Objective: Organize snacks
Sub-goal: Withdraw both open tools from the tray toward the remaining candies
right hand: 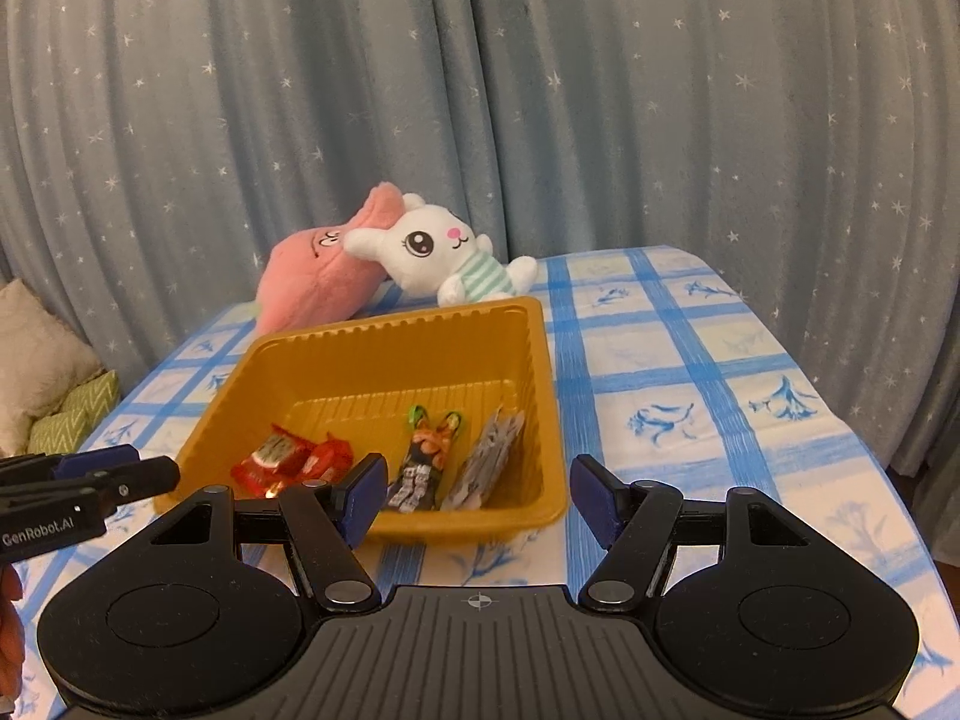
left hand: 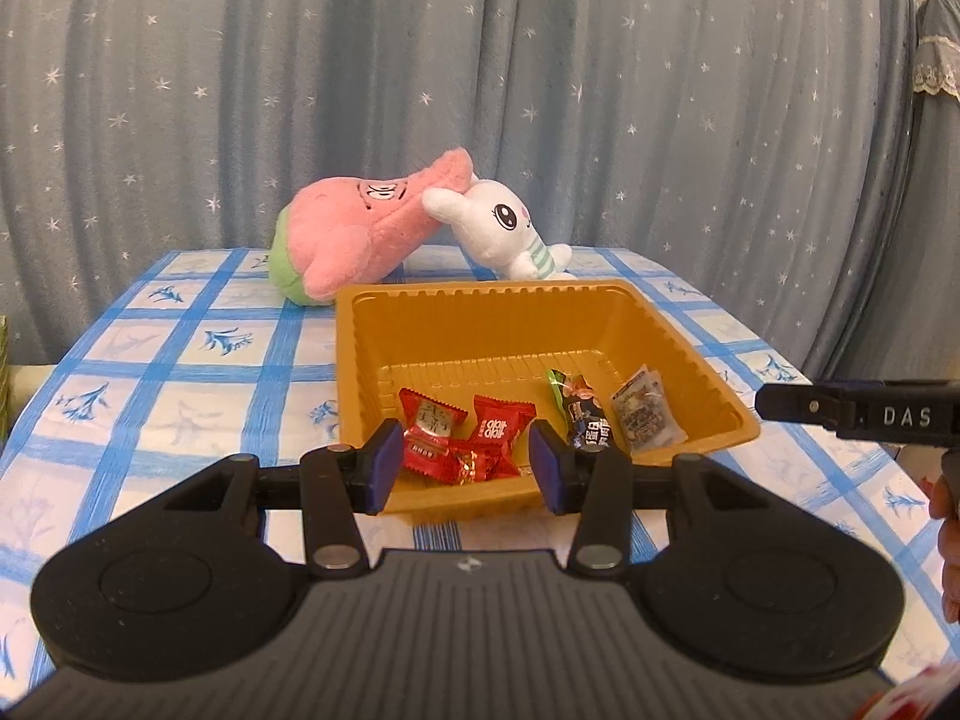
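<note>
An orange plastic tray (left hand: pixel 480 306) sits on the checked table; it also shows in the right wrist view (right hand: pixel 390 330). In it lie red candy packets (left hand: pixel 462 438) (right hand: pixel 288 456), a dark snack packet with a green end (left hand: pixel 579 411) (right hand: pixel 429 459) and a grey packet (left hand: pixel 645 417) (right hand: pixel 489 462). My left gripper (left hand: pixel 465 465) is open and empty at the tray's near edge, over the red candies. My right gripper (right hand: pixel 480 498) is open and empty at the tray's near right corner. Each gripper's side shows in the other view, the right one (left hand: pixel 864 414) and the left one (right hand: pixel 90 480).
A pink plush (left hand: pixel 360 228) (right hand: pixel 318 276) and a white bunny plush (left hand: pixel 510 228) (right hand: pixel 438 258) lie behind the tray. A blue star curtain (left hand: pixel 480 60) hangs behind the table. Cushions (right hand: pixel 48 372) lie off the table's left side. The blue-checked tablecloth (right hand: pixel 690 390) spreads right of the tray.
</note>
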### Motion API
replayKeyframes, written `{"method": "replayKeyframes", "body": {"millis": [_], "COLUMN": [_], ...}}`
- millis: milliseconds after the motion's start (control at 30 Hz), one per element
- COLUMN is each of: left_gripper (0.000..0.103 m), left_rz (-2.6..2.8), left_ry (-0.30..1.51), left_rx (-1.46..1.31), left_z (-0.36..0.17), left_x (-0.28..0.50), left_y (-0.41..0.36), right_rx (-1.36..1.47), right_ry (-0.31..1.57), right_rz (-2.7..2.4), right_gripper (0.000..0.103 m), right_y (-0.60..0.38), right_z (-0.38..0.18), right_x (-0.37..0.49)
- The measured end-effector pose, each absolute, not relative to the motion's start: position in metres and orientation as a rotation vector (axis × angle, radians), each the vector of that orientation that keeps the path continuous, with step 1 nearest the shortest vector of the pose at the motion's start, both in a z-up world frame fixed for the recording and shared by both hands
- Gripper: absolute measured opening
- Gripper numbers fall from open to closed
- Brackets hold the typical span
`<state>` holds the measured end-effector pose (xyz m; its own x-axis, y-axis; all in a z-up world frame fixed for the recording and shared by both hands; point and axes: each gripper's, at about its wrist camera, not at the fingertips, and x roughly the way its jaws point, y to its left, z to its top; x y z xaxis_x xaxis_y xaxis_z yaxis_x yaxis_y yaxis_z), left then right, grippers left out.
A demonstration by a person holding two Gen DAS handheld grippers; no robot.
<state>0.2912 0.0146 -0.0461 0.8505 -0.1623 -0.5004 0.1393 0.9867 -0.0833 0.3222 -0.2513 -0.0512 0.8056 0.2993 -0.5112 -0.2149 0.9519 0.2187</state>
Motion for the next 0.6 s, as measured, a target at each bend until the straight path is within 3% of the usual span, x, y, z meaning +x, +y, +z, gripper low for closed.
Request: {"method": "replayKeyframes", "body": {"millis": [600], "left_gripper": [0.043], "left_rz": [-0.121], "left_ry": [0.575], "left_rx": [-0.048], "left_z": [-0.059], "left_x": [0.209], "left_y": [0.036], "right_rx": [0.111], "right_ry": [0.615], "right_rz": [0.345], "right_gripper": [0.067], "right_y": [-0.235], "right_z": [-0.066], "right_x": [0.248]}}
